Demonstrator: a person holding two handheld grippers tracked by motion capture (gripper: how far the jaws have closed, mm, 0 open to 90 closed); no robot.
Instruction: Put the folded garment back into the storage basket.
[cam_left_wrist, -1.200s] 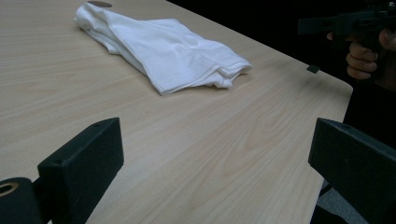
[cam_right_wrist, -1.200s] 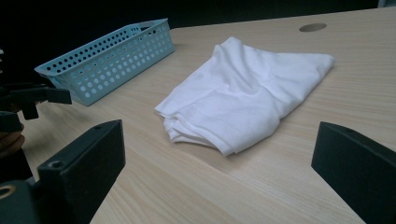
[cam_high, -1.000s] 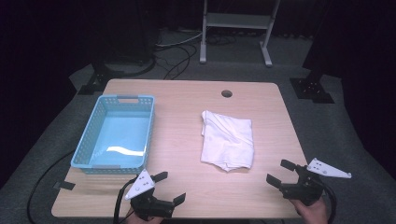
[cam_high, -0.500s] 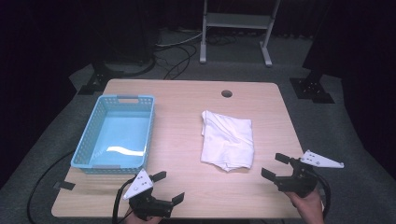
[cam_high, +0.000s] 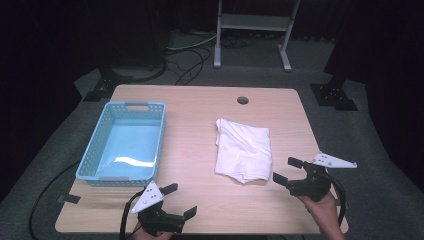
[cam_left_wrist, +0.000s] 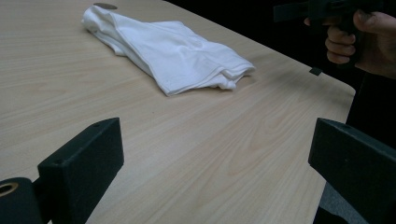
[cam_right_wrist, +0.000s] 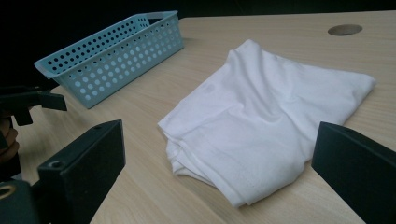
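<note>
A folded white cloth (cam_high: 243, 150) lies right of centre on the wooden table (cam_high: 200, 105). Left of it sits a light blue perforated basket (cam_high: 125, 142), which looks empty. My left gripper (cam_high: 181, 200) is open near the front edge, just below the basket's near right corner. In the left gripper view its jaws (cam_left_wrist: 215, 140) stand wide over bare wood, with the cloth (cam_left_wrist: 177, 51) farther off. My right gripper (cam_high: 286, 169) is open beside the cloth's near right corner. In the right gripper view its jaws (cam_right_wrist: 217, 140) frame the cloth (cam_right_wrist: 271, 112) without touching it.
A round cable hole (cam_high: 243, 100) pierces the table's far side. Beyond the table are a metal stand (cam_high: 252, 30), floor cables and dark surroundings. The basket (cam_right_wrist: 116, 51) shows at the upper left of the right gripper view. A hand (cam_left_wrist: 355, 37) holds the right gripper.
My right gripper has moved left and a little forward, closer to the cloth's near right corner. The left gripper has barely shifted. Cloth and basket lie as before.
</note>
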